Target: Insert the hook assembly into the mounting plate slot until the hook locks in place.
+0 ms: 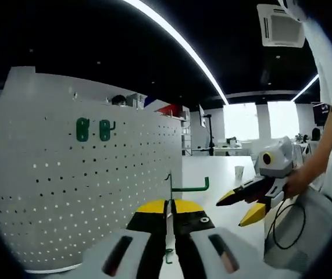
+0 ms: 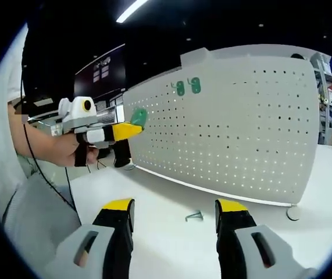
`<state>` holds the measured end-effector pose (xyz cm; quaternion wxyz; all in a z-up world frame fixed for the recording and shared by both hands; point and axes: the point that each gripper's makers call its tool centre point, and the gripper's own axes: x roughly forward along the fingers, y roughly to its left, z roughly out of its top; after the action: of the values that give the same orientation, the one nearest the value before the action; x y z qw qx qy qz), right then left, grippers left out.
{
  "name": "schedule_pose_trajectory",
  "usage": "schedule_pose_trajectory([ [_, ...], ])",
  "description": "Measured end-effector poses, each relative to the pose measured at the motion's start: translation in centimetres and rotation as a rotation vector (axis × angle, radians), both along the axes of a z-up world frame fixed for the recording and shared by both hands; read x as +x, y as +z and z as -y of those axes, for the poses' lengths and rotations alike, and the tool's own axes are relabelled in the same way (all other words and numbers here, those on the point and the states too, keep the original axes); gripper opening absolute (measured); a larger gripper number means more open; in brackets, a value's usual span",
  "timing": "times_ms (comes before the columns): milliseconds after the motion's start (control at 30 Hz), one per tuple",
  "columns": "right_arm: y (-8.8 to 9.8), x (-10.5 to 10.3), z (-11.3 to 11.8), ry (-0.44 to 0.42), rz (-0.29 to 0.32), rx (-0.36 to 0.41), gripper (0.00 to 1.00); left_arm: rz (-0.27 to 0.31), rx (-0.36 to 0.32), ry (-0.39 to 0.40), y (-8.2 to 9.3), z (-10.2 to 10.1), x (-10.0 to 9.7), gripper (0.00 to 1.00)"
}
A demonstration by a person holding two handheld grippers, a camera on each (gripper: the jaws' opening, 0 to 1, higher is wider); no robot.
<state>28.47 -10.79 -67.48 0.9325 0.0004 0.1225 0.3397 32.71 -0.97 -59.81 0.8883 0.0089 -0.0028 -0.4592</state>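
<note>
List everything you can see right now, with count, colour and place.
Pegboard: one, white, upright on the table.
Hooks on pegboard: two, green, upper part of the board.
Held hook: one, green, clamped in the left tongs.
Loose hook: one, green-grey, lying on the table before the board.
Table: one, white.
Ceiling lights: strips, white, overhead.
Cup: one, white, far on the table.
Left tongs: black and yellow, shut.
Right tongs: black and yellow, open.
Hand: one, holding the left tool.

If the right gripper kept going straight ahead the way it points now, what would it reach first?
Probably the small metal clip lying on the white table, just ahead between the open jaws of the right gripper. Beyond it stands the white pegboard. Depth is hard to judge here.
</note>
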Motion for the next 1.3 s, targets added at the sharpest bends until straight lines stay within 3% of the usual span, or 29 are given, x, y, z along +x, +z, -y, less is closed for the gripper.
schedule_pose_trajectory([
  [300, 0.0, 0.0, -0.1, 0.005, 0.004, -0.007, 0.54, -0.008, -0.020, -0.004, -0.2, 0.4, -0.7, 0.03],
  [1100, 0.8, 0.0, -0.2, 0.005, 0.037, -0.007, 0.54, -0.021, -0.013, 0.006, -0.5, 0.2, -0.2, 0.03],
  [1300, 2.2, -0.1, -0.3, 0.005, 0.070, 0.028, 0.54, -0.027, -0.015, 0.011, -0.5, 0.1, -0.1, 0.03],
])
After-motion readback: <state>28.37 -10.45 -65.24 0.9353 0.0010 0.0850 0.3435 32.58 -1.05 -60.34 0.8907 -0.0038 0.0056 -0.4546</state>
